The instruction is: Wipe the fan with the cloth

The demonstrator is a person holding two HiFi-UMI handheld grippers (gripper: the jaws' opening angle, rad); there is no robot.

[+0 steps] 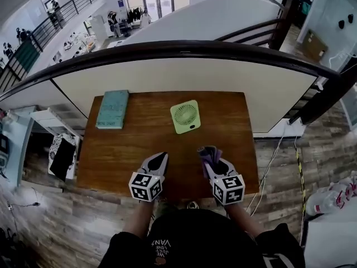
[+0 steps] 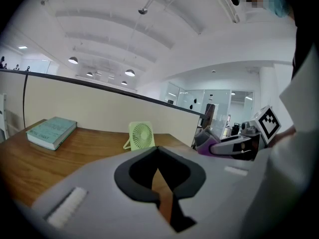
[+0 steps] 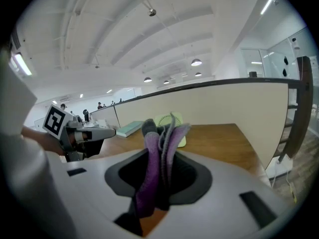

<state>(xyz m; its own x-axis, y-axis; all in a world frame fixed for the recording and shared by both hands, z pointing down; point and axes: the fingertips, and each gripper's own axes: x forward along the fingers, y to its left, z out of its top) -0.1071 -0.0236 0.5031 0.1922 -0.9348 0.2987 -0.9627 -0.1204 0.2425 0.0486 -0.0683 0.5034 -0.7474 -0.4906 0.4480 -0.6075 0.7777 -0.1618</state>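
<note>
Bright, even indoor light is given by round ceiling lamps [image 2: 129, 72]. The wooden table [image 1: 139, 138] is softly lit, with only faint shadows. Straight lines are bowed toward dark, vignetted corners. The cloth [image 3: 158, 153], close to the lens, is blurred.

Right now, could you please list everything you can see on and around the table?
table: one, brown wood, in front of the person.
fan: one, light green, propped up at the far side, right of centre.
book: one, teal, lying flat at the far left.
cloth: one, purple and grey, between the jaws of the right gripper.
left gripper: one, grey, over the near edge, jaws shut, empty.
right gripper: one, grey, over the near edge, jaws shut on the cloth.
</note>
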